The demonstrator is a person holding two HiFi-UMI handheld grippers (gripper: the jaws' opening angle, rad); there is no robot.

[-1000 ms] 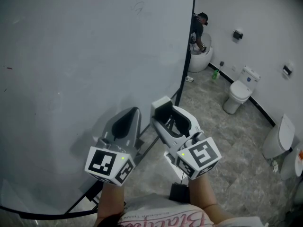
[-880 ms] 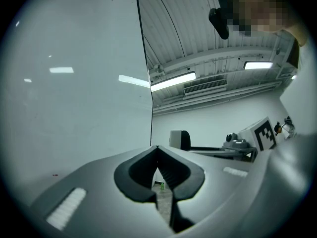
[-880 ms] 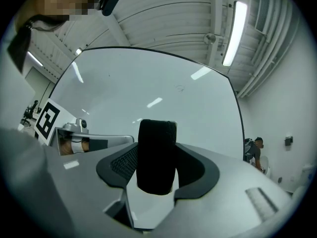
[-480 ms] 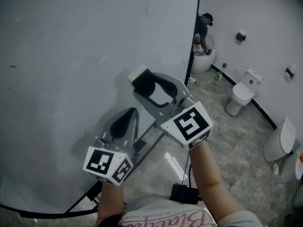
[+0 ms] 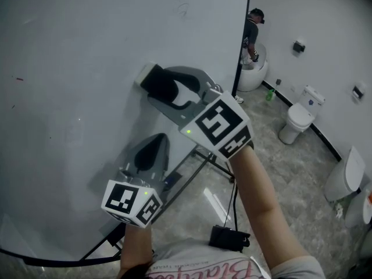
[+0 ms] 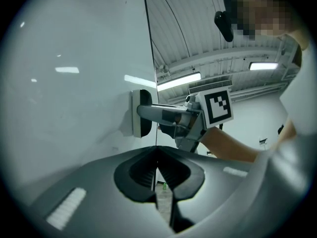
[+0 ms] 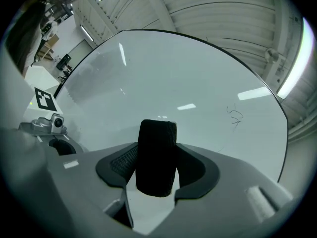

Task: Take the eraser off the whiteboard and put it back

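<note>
Pink cursive print on the shirt (image 5: 200,269), near edge, begins "Bla"; the rest is cut off. The scribble (image 5: 183,8) on the whiteboard (image 5: 70,68) is illegible.

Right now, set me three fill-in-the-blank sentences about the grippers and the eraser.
1. The ___ gripper grips the eraser.
2. The left gripper has its jaws ___, with nothing between them.
3. The eraser is held close to the large white ___.
Missing words: right; shut; whiteboard.
</note>
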